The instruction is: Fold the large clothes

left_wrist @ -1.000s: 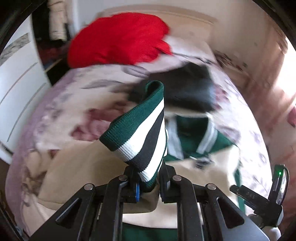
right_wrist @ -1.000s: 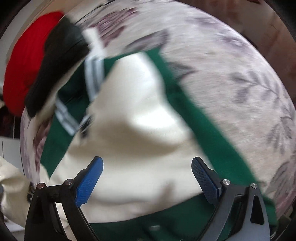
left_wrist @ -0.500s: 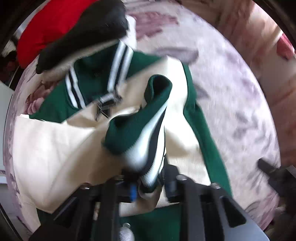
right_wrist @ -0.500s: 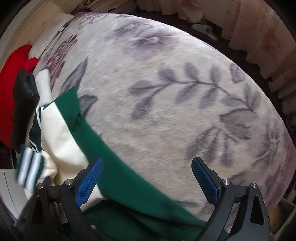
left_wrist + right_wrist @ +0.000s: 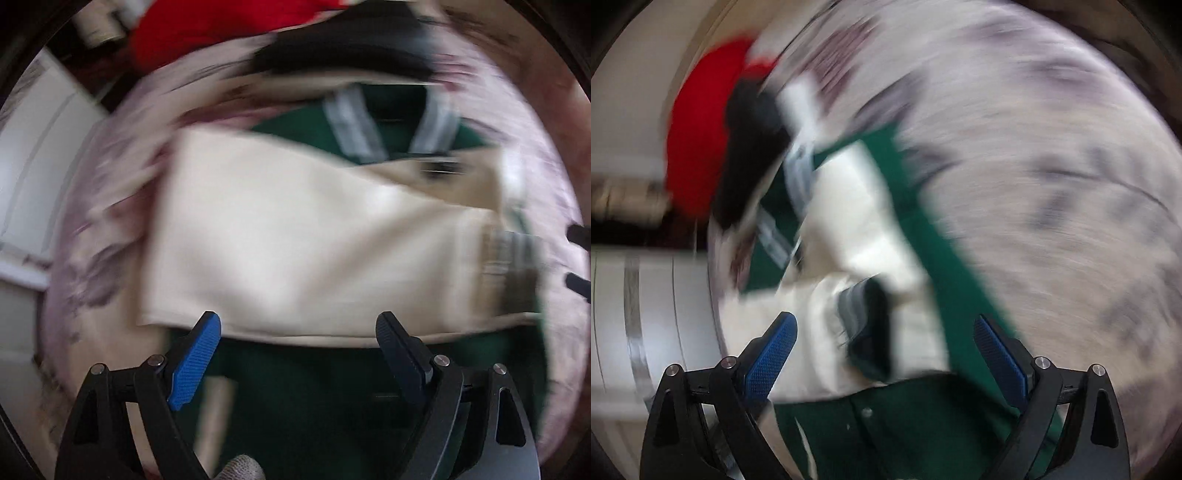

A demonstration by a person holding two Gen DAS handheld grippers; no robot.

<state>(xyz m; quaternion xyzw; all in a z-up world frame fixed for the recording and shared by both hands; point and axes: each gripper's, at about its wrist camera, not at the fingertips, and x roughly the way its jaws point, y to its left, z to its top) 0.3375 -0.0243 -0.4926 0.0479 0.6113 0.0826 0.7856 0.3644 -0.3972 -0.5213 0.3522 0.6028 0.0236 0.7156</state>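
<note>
1. The green and cream jacket (image 5: 295,236) is lying spread on the bed (image 5: 92,229), over the floral blanket, with its striped collar (image 5: 351,125) toward the far end. Both views are motion-blurred, so fine detail is not readable.
2. A cream sleeve (image 5: 280,229) is lying crosswise over the body of the jacket, running from the left side to the right; its striped cuff (image 5: 517,258) is resting near the right edge of the garment. In the right wrist view the same cuff (image 5: 864,317) is sitting on the cream fabric just beyond the gripper.
3. The left gripper (image 5: 299,354) is pointing steeply down over the near part of the jacket. Its jaws are opening and nothing is between them; the pads are clear of the cloth.
4. The right gripper (image 5: 886,354) is standing wide apart, holding nothing, hovering over the near green front of the jacket.
5. Beyond the collar, a black garment (image 5: 343,55) and a red one (image 5: 207,33) are lying at the far end of the bed, not involved.
6. Judgement: the sleeve-in fold is the step in hand, with one sleeve laid across and let go. The next move likely calls for picking up the hem or the opposite side, pinching only the layers meant to travel, and carrying the fold over without dragging the laid sleeve askew.
</note>
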